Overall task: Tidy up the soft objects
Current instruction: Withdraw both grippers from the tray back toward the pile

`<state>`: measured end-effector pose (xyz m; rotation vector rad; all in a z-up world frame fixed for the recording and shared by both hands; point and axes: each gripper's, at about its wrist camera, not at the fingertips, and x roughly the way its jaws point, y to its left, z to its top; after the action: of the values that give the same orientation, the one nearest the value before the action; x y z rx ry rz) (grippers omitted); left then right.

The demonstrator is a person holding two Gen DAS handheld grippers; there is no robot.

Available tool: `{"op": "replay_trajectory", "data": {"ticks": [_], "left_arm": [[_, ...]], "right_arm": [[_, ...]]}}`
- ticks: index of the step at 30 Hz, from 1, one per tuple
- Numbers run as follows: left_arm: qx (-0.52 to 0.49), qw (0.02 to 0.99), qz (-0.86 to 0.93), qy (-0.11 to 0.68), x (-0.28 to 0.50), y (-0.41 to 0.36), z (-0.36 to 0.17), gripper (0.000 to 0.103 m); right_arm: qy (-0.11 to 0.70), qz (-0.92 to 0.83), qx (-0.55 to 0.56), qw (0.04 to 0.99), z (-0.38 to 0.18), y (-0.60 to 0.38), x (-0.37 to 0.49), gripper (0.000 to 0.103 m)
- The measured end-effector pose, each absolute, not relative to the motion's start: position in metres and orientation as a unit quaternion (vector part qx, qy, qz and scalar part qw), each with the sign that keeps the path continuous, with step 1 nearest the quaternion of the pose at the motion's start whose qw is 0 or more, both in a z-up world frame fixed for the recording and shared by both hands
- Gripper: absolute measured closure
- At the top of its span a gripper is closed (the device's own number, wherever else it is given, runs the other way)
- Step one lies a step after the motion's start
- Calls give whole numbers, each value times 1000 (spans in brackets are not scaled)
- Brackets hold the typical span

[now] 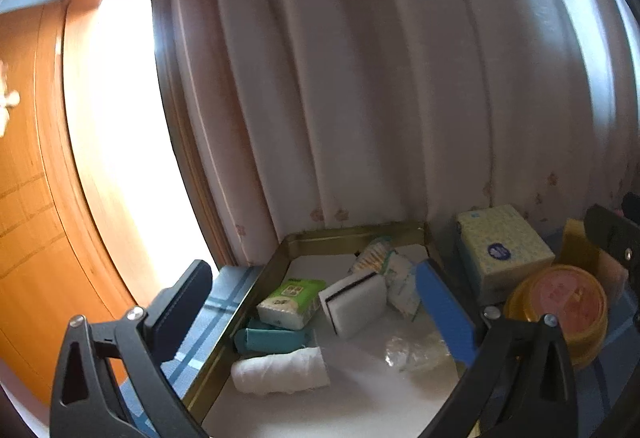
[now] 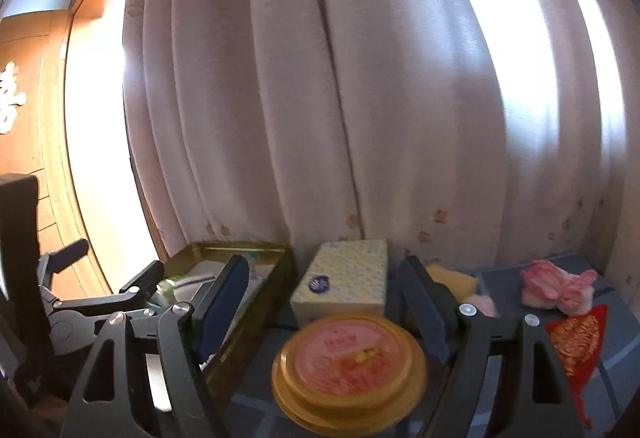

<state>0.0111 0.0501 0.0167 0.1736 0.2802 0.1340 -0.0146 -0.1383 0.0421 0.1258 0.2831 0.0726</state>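
Hovering over the far corner of the table, both grippers face the curtain (image 2: 320, 97). The gold tray (image 1: 348, 236) sits on the left, already holding soft things: a green tissue pack (image 1: 290, 302), a white sponge (image 1: 354, 304), a rolled white cloth (image 1: 280, 372) and a teal pouch (image 1: 272, 340).

The left gripper (image 1: 316, 310) hangs above that tray with its jaws spread wide and nothing between them. The right gripper (image 2: 324, 302) also stands wide and empty; a round yellow tub (image 2: 348, 366) and a boxed tissue pack (image 2: 344, 278) lie straight ahead in the gap between its fingers, though neither pad touches them.

What still lies outside the tray is off to the right: a crumpled pink cloth (image 2: 556, 288) near the curtain, well apart from the tray, with a red pouch (image 2: 576, 342) just in front of it. The pink cloth seems to stretch sideways across the view, though blur makes its outline uncertain. It lies right of the right gripper's outer finger, so I judge the right hand much the nearer one, needing a swing rightward before closing, then a carry back left to the tray.
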Motion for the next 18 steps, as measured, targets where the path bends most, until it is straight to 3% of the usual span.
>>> {"op": "replay_trajectory", "data": {"ticks": [18], "left_arm": [[57, 979, -1, 196, -1, 7, 0, 0]], "right_arm": [[166, -11, 37, 985, 20, -187, -41, 23]]}}
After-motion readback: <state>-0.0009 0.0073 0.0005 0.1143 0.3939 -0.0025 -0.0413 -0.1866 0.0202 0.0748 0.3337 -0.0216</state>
